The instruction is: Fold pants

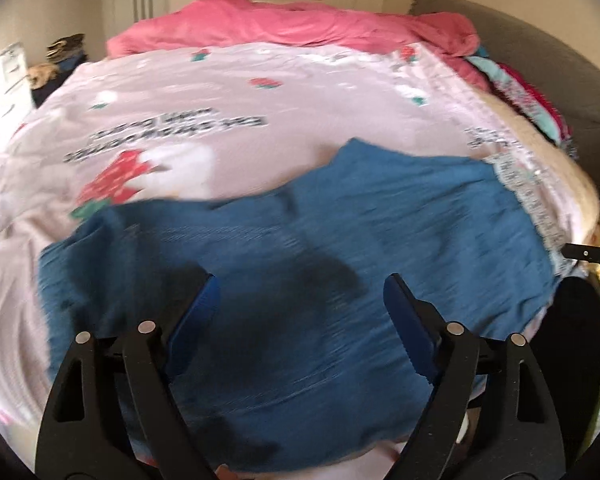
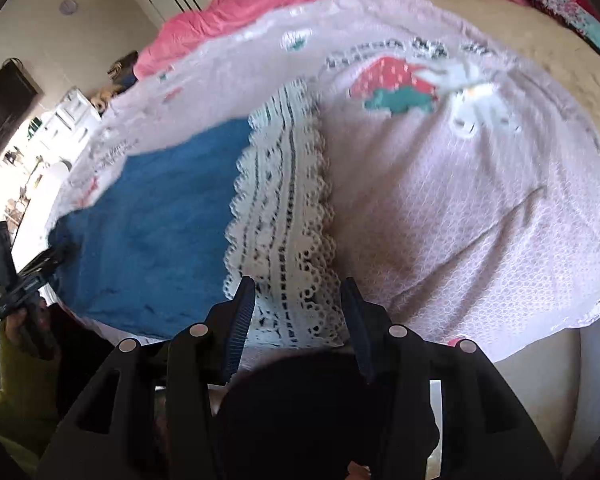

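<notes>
Blue pants [image 1: 300, 248] spread flat on a pink bed sheet [image 1: 228, 92], close to the near edge of the bed. White lace trim [image 2: 284, 208] along 1 end of the pants, on the right side. Red strawberry pictures [image 1: 116, 184] and dark printed letters on the sheet, just past the pants. Pink blanket [image 1: 292, 20] bunched up at the far end of the bed. Pile of bright clothes [image 1: 524, 92] at the far right, next to a grey headboard [image 1: 540, 52].

Left gripper [image 1: 300, 308] up over the middle of the pants, 2 blue fingers [image 1: 196, 312] wide apart, nothing between them, not touching the cloth. Dark shadow on the blue cloth under it.

Right gripper [image 2: 300, 316] over the lace end, 2 fingers partly apart. Lace seen in the gap, pads not pressing on it, nothing held. Cannot tell if the tips touch the cloth.

Hand [image 2: 24, 320] with a green sleeve [image 2: 20, 380] at the left of the right wrist view, holding the other gripper's handle.

Both pictures blurry.
</notes>
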Available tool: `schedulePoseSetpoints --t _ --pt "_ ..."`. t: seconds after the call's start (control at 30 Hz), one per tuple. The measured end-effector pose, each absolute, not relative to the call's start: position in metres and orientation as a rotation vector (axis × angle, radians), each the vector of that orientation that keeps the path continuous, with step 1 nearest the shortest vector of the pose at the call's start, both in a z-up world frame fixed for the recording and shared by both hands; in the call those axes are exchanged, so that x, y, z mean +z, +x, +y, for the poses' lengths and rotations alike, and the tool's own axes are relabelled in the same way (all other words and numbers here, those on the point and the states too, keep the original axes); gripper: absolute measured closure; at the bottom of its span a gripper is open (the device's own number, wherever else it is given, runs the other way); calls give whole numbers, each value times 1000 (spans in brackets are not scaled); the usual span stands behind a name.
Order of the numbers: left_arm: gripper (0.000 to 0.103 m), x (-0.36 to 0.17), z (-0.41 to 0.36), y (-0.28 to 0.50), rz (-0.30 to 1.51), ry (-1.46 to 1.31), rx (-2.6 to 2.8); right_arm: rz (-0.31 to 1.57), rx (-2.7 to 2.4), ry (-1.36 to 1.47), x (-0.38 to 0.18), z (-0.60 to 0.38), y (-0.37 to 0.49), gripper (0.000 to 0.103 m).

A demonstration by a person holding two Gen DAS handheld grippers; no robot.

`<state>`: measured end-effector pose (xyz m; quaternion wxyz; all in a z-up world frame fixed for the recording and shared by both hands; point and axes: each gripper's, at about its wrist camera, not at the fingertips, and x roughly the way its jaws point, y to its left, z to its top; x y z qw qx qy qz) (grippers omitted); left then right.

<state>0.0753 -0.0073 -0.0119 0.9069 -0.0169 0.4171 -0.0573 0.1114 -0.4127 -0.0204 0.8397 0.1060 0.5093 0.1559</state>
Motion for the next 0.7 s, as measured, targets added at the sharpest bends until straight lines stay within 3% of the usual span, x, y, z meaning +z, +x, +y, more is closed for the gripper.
schedulePoseSetpoints --t 0.13,0.2,0.43,0.63,0.7 --pt "20 -23 3 76 903 -13 -54 1087 364 178 -26 -395 101 65" --pt "20 -26 1 78 905 8 -41 1076 364 149 -24 -390 99 84" --pt "20 -31 10 83 912 23 -8 1088 309 -78 -24 -379 88 86" --pt "20 -35 15 83 909 6 -16 1120 274 -49 -34 -375 91 75" --pt "20 -34 16 82 902 3 -20 1109 227 -37 -29 -381 88 50"
